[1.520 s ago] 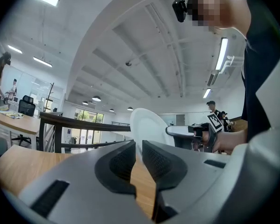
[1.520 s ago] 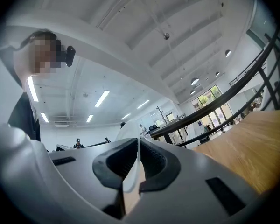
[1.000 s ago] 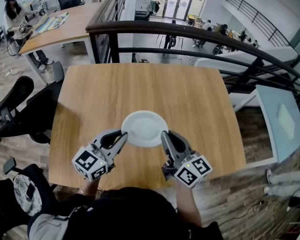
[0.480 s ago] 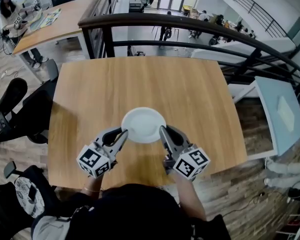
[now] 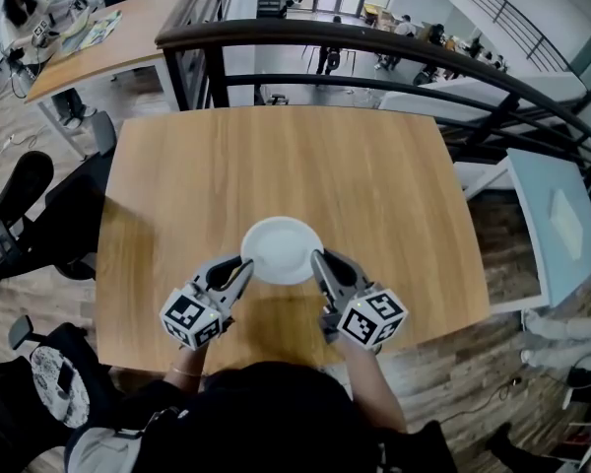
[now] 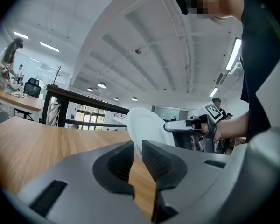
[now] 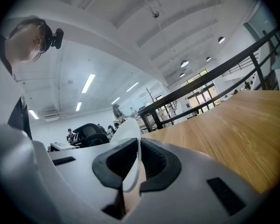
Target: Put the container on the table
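Note:
A round white plate-like container hangs low over the near half of the wooden table, gripped from both sides. My left gripper is shut on its left rim, and the right gripper is shut on its right rim. In the left gripper view the container rises beyond my left gripper, with the other gripper on its far side. In the right gripper view the thin white rim runs between the pads of my right gripper. Whether the container touches the tabletop I cannot tell.
A dark metal railing runs along the table's far edge. Black office chairs stand to the left of the table. A pale blue table sits lower down at the right. People work at desks in the background.
Both grippers and the container have sunk toward the tabletop and look smaller from the head; the grip on each rim is unchanged.

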The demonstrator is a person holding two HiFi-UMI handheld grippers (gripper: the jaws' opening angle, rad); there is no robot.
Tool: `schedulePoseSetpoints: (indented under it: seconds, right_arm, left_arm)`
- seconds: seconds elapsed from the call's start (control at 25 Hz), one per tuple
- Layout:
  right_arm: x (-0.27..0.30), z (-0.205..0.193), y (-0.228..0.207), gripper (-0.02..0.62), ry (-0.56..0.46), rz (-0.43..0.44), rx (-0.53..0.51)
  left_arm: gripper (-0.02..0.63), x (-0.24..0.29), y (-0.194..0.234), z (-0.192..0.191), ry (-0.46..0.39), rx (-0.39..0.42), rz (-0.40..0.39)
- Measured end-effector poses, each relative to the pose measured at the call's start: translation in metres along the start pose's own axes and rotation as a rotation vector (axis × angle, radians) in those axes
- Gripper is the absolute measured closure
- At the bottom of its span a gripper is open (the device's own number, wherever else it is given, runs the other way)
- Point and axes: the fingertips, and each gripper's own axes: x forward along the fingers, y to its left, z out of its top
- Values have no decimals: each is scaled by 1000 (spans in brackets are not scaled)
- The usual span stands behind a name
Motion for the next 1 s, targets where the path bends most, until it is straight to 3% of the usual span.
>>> schedulePoseSetpoints:
  seconds: [0.32,0.6,1.0]
  right_arm:
    - [8,-28,-14,569,67,-29,45]
    - [12,-50,-24,569,139,-59,78]
    - [10,-77,-40,569,232,-91,88]
  left_arm:
    - [558,3,9,-27,55,9,18]
    - [557,5,13,-51,118,-53,2]
    - [541,11,15,-85,223,-66,9]
